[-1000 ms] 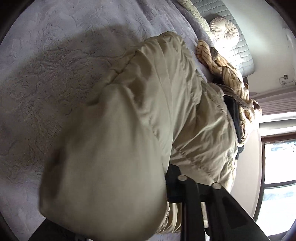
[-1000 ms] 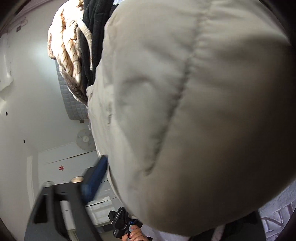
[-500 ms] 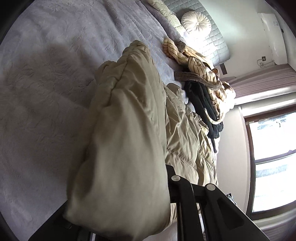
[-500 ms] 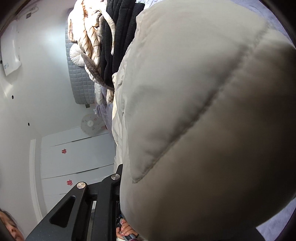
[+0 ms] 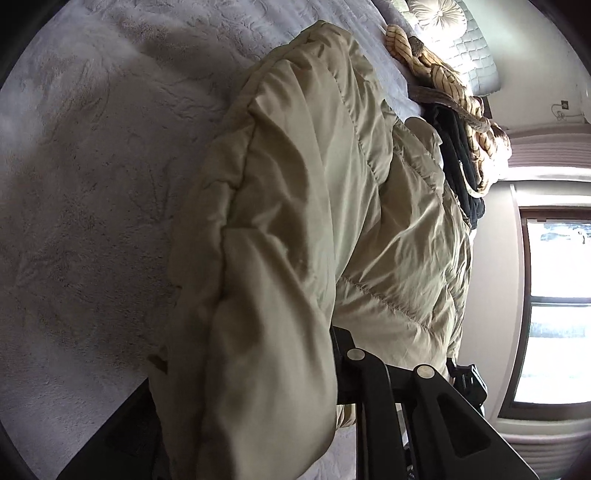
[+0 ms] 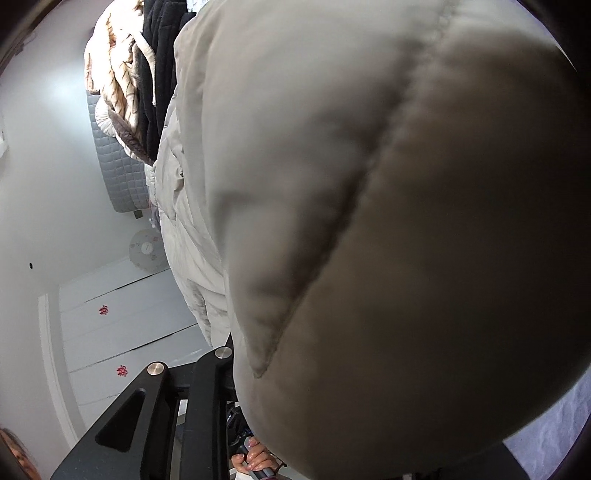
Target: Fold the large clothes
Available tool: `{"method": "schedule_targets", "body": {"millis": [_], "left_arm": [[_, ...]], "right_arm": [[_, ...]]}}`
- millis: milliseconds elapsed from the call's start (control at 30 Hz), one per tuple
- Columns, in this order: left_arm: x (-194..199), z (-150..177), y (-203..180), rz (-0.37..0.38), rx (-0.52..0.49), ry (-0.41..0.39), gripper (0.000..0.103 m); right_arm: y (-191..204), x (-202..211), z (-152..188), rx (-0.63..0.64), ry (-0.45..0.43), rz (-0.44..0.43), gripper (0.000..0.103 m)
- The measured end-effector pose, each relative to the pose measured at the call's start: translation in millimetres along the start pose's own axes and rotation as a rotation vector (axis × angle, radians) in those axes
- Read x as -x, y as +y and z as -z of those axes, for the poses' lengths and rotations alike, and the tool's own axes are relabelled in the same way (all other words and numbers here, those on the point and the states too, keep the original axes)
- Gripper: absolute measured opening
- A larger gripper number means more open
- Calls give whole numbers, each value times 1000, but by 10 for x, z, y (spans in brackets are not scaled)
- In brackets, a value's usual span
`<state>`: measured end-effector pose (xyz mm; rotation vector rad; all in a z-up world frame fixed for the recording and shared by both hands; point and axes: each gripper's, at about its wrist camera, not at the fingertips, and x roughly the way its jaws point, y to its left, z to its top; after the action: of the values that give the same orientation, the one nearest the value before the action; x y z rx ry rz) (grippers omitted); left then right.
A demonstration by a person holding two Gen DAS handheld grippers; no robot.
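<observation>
Spreading over the left half of the left wrist view is the pale textured bed cover (image 5: 92,184), with a shadow across its upper part. Right of it, filling the middle of the frame, the beige puffer jacket (image 5: 314,221) rises in a thick folded bulge, its near end raised off the bed. The left tongs (image 5: 236,369) at the bottom are clamped on that fold; the padding hides one finger, the other black finger shows just right of the bulge, and the jaws have just been easing wider with the jacket between them. Further right, at the upper right, a striped tan garment (image 5: 443,77) and a black garment (image 5: 458,147) lie heaped against the jacket's far end, a round cushion (image 5: 436,14) above them and a window (image 5: 554,314) at the right edge.

In the right wrist view, white wardrobe doors (image 6: 122,325) sit at the lower left. The right tongs (image 6: 332,387) grip the jacket's quilted edge, one finger buried in it, and they too have just been widening around the fabric. A hand (image 6: 255,458) shows at the bottom centre. The jacket fills everything to the right
</observation>
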<state>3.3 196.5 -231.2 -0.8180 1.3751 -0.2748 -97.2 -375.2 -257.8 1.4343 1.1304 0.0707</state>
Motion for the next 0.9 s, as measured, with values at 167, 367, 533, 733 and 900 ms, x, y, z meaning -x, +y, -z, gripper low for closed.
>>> {"method": "schedule_targets", "body": {"millis": [167,367,533,733,900], "left_arm": [[211,-61,-183,-236,-58,-14,73],[816,-58,-278,-345,-161,-107,73],[1061,-210,-381,-348,-196,-180,73],[950,-291,-679,-337,-292,-184,73],[743,-286,-800,-385,-330,-143,73]], "right_arm": [[236,-25,165,38,-17,127,49],[687,-17,506,238,-32,372,81],[982,81,635,359,-67,498,81],[1238,168,748,457,-33,486,81],[1493,-9,952,572,19,476,75]]}}
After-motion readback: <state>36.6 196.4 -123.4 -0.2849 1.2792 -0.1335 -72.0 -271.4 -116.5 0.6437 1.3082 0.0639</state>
